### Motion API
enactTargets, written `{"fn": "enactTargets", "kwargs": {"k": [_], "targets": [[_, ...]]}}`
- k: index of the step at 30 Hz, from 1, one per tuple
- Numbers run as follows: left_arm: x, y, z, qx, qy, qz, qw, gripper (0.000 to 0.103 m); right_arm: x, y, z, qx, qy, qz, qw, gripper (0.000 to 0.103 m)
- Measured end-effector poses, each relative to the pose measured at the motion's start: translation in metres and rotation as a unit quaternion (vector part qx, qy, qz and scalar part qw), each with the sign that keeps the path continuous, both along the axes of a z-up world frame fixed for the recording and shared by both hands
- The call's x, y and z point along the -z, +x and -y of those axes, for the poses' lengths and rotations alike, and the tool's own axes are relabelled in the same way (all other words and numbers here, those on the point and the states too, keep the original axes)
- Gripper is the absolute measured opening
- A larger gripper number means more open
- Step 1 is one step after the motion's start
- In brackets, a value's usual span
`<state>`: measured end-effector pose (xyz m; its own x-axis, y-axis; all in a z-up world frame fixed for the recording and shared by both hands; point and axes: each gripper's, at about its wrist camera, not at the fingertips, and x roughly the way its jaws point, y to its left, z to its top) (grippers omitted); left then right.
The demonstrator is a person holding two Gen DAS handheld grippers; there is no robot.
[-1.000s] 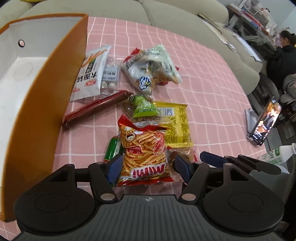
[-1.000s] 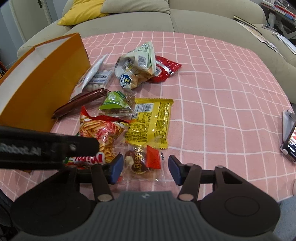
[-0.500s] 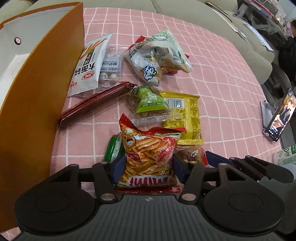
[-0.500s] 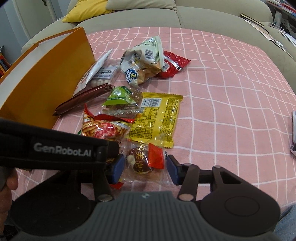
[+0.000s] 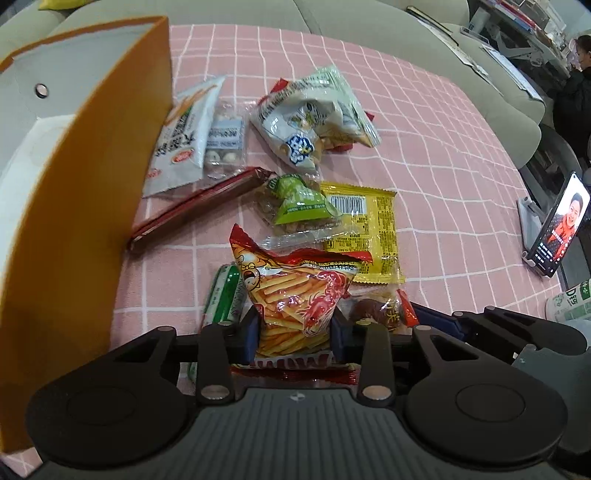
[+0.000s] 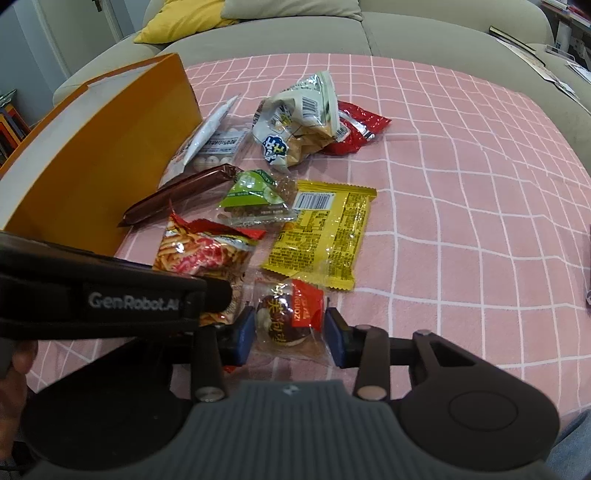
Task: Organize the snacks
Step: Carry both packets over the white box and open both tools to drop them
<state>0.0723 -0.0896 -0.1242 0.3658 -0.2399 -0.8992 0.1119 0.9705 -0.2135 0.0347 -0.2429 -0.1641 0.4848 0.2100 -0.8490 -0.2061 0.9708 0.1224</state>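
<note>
Pink cloth with a white grid covers the surface, and a beige sofa curves behind it at twelve o'clock, a yellow cushion on its seat. At nine o'clock stands an orange box, white inside. At three o'clock, off the cloth, a phone leans on a stand, its screen lit.

Snack packets lie scattered from twelve o'clock down to me: a white crisp bag, a long brown bar, a green packet and a yellow packet.

My left gripper has just been closing, and its blue pads now press both sides of the red bag of fries-shaped sticks, which stands up between them at six o'clock and puckers under the squeeze.

My right gripper has also just been closing around a clear-wrapped round sweet with a red label, lying on the cloth at six o'clock. The pads sit against the edges of its wrapper; I cannot tell whether they truly grip it.
</note>
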Motion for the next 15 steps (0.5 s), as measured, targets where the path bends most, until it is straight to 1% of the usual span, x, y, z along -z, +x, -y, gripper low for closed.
{"fn": "enactTargets", "kwargs": {"k": [5, 8, 13, 15], "targets": [[-0.025, -0.012, -0.012, -0.009, -0.001, 0.024, 0.9997, 0.041, -0.013, -0.006, -0.001, 0.001, -0.004, 0.018, 1.0, 0.038], [-0.043, -0.017, -0.021, -0.015, -0.014, 0.034, 0.9992, 0.041, -0.03, -0.012, -0.004, -0.003, -0.003, 0.047, 0.999, 0.038], [-0.08, -0.028, -0.037, -0.021, -0.012, 0.07, 0.9973, 0.041, -0.062, -0.019, -0.015, -0.014, 0.021, 0.079, 0.997, 0.038], [-0.094, -0.031, -0.048, -0.028, -0.019, 0.078, 0.9964, 0.041, -0.074, -0.022, -0.022, -0.023, 0.028, 0.093, 0.995, 0.038]]}}
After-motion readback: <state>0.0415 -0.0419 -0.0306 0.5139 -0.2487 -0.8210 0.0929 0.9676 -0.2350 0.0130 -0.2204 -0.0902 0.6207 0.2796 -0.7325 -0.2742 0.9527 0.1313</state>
